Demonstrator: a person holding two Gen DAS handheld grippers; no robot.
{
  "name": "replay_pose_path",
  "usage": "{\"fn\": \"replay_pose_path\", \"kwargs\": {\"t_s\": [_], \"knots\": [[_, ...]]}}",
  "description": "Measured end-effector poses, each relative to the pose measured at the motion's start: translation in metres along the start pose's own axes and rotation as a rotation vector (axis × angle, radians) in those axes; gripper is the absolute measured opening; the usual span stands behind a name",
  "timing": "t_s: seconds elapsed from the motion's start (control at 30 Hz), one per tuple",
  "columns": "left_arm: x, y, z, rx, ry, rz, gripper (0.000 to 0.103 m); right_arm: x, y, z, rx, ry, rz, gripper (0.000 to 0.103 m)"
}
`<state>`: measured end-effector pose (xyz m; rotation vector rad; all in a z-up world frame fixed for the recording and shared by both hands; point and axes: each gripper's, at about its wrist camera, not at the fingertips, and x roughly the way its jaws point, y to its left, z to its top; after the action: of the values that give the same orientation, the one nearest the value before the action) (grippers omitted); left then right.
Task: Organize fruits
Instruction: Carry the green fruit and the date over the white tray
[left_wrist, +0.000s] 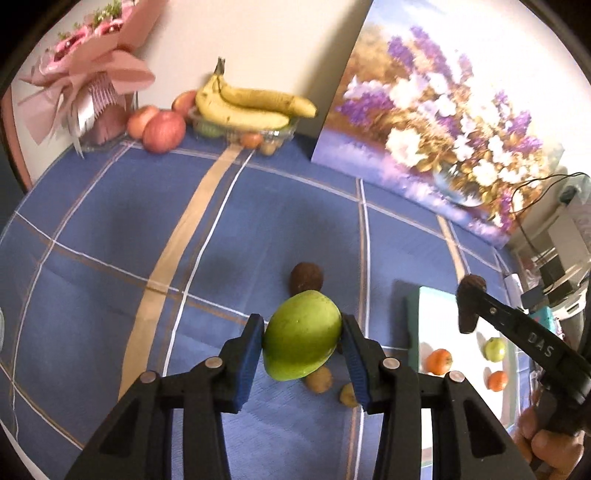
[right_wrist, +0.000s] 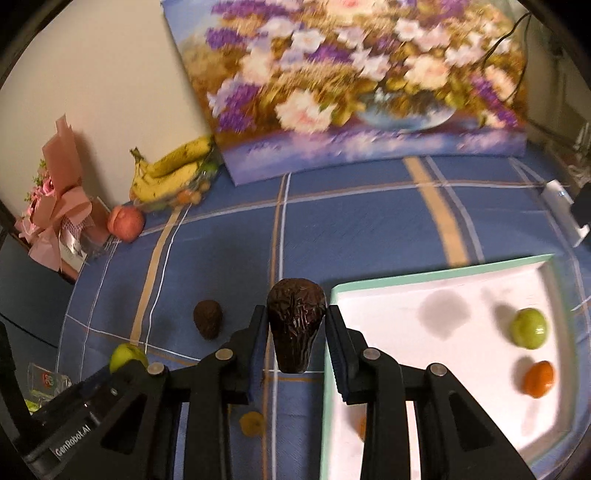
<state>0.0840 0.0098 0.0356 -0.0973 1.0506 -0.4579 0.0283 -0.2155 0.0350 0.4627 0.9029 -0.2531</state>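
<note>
Green fruit (left_wrist: 302, 335) sits clamped between the left gripper (left_wrist: 301, 354) fingers above the blue checked surface (left_wrist: 110, 229); the right gripper (right_wrist: 295, 343) fingers pinch a dark wrinkled fruit (right_wrist: 295, 325). Small brown fruits (left_wrist: 320, 379) lie beneath. Beside them, the white tray (right_wrist: 424, 332) holds green and orange fruits. Farther off stand bananas (left_wrist: 243, 105), apples (left_wrist: 162, 131), a flower painting (right_wrist: 351, 81). Only the left view shows a hand (left_wrist: 550, 443).

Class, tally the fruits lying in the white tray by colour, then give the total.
Green fruit: 1
Orange fruits: 2
Total in the tray: 3
</note>
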Motion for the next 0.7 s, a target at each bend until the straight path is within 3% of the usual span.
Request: {"fn": "replay_pose_path", "kwargs": {"t_s": [0.23, 0.7], "knots": [[-0.014, -0.016, 0.001, 0.034, -0.040, 0.002, 0.046, -0.043, -0.021, -0.010, 0.031, -0.059, -0.024, 0.033], [-0.023, -0.077, -0.012, 0.179, -0.071, -0.010, 0.046, -0.080, -0.067, -0.039, 0.077, -0.076, -0.119, 0.033]]}}
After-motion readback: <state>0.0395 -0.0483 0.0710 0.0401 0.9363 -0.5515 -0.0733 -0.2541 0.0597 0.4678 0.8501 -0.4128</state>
